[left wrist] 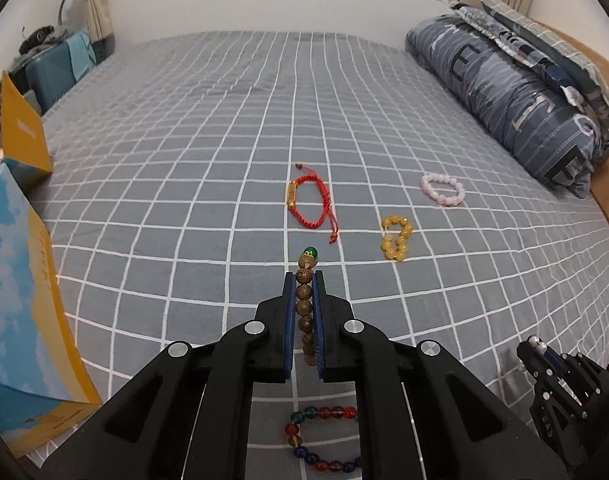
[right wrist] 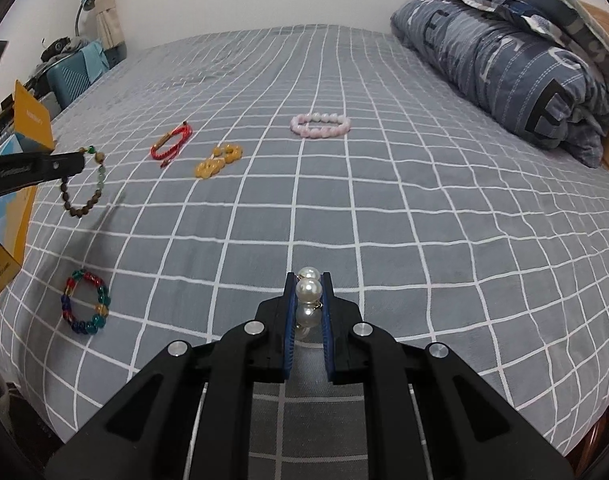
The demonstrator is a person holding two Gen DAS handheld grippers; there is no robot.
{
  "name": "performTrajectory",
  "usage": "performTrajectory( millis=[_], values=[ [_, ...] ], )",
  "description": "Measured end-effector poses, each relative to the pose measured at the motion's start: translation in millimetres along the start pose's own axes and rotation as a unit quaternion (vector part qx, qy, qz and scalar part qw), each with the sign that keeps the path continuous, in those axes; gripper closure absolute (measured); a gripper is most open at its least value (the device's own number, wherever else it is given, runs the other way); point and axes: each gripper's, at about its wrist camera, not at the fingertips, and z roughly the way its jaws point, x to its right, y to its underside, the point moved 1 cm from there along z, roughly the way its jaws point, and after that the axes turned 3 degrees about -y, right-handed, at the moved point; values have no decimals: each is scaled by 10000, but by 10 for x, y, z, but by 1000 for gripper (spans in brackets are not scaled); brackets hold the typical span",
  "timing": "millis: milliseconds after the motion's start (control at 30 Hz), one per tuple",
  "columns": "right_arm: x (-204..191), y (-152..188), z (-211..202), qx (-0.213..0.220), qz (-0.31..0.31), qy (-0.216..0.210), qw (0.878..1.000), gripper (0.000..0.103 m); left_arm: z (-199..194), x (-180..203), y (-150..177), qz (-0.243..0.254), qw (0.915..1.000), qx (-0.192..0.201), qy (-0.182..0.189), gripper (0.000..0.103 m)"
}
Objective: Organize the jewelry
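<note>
My left gripper (left wrist: pixel 304 280) is shut on a brown wooden bead bracelet (left wrist: pixel 304 304) with a green bead, held above the bed; it hangs from that gripper in the right wrist view (right wrist: pixel 82 196). My right gripper (right wrist: pixel 308 280) is shut on a white pearl bracelet (right wrist: pixel 309 289). On the grey checked bedsheet (left wrist: pixel 184 184) lie a red cord bracelet (left wrist: pixel 310 200), a yellow bead bracelet (left wrist: pixel 396 238), a pink bead bracelet (left wrist: pixel 442 189) and a multicoloured glass bead bracelet (left wrist: pixel 324 440), the last just under my left gripper.
A blue and yellow open box (left wrist: pixel 20 300) stands at the bed's left edge. A folded blue quilt and pillows (left wrist: pixel 516 92) lie along the right side. A blue suitcase (left wrist: pixel 50 74) and a lamp stand past the far left edge.
</note>
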Motion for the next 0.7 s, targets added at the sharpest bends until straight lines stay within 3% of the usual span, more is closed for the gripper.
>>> performTrajectory(
  millis=[467, 700],
  values=[
    [-75, 41, -168, 297, 45, 196, 9994, 93, -589, 33, 178, -15, 9972, 729, -170, 96],
    [-233, -67, -296, 527, -137, 391, 9978, 93, -734, 14, 214, -67, 9964, 808, -254, 96]
  ],
)
